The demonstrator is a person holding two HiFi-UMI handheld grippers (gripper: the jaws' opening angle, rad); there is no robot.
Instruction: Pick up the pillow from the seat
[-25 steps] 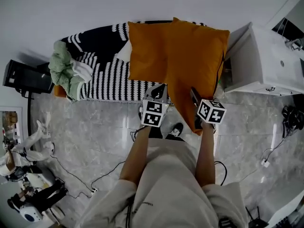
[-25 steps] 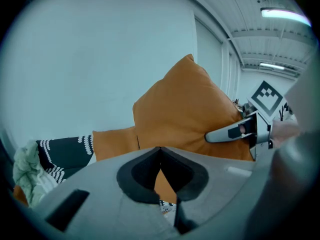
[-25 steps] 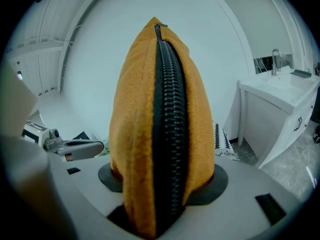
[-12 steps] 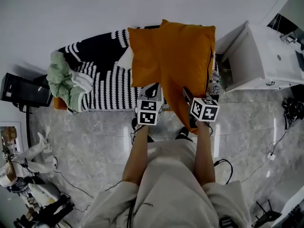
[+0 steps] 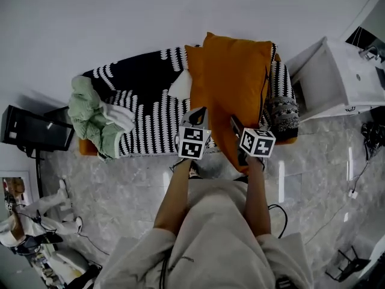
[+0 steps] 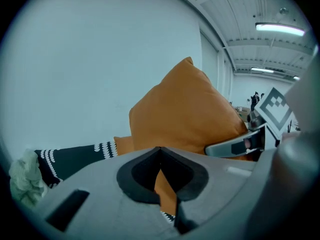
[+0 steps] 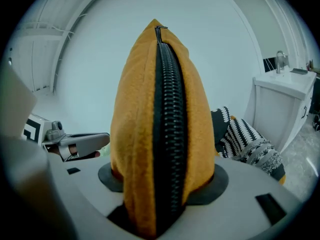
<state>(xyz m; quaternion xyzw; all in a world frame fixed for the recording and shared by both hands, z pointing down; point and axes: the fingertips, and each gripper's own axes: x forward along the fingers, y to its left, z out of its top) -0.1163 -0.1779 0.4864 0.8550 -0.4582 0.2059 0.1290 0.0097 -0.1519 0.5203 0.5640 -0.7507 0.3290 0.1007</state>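
Looks like a mock living-room corner set up in a big hall. Home bits: seat (image 5: 86,147) under a striped throw (image 5: 147,110), orange pillow (image 5: 237,83), white cabinet (image 5: 337,80) with a tap (image 7: 280,59), marble-look tile floor (image 5: 132,179). Hall bits: high beamed ceiling (image 6: 240,14) with strip lights (image 6: 280,29) (left gripper view), loose cables (image 5: 353,192) on the floor.

Shirt: you wear a loose, pale beige cloth T-shirt (image 5: 210,233) with wide short sleeves.
Cord: a thin dark cord (image 5: 163,268) hangs down your shirt front.
Left gripper: your left gripper (image 5: 200,114) has a smooth grey moulded shell and black pads (image 6: 135,176).
Right gripper: your right gripper (image 5: 236,126) has the same grey shell.
Cubes: each gripper carries a white marker cube (image 5: 194,142) printed with black squares.
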